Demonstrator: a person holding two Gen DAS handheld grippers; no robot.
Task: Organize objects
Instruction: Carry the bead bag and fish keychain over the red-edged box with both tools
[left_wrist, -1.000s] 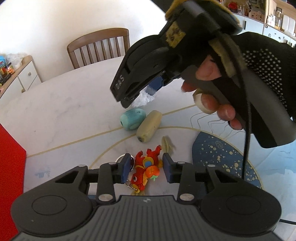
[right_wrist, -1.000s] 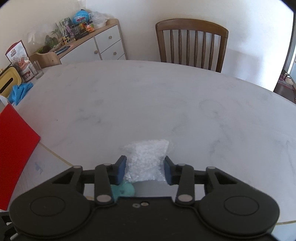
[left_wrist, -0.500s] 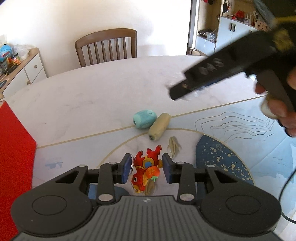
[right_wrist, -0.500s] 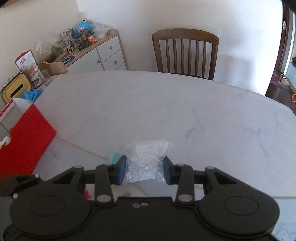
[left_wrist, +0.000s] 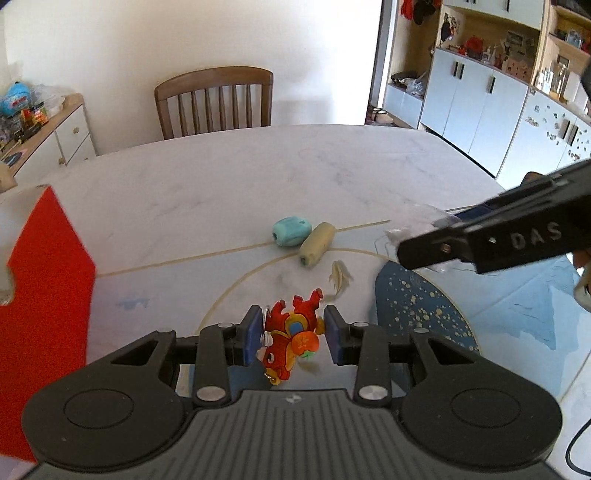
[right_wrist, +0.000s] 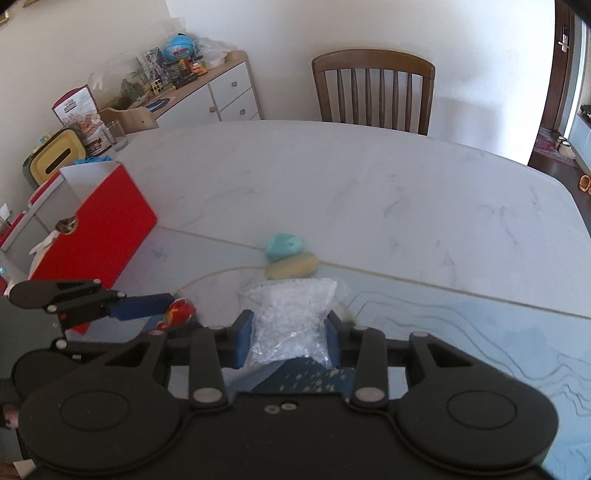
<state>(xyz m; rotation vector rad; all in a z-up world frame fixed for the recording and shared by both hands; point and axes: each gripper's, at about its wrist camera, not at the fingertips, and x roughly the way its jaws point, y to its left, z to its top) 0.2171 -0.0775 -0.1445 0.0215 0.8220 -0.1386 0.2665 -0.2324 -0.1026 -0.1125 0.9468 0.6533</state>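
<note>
Right up close in the left wrist view: left hand-held gripper pinched narrow around a red and orange dragon toy, blue pads on both sides of it, looks lifted clear of the worktop, though hard to be sure from this angle. Same story in the right wrist view: right hand-held gripper clamped on a clear bag of white bits, bag sticking out forward past the pads. Just beyond the dragon, a small pale fish figure lying flat on the worktop. Further out, a beige roll and a teal roll, touching side by side on the gold line. Off to the left edge, a red box. Way at the back, a wooden chair pushed up to the far side.
</note>
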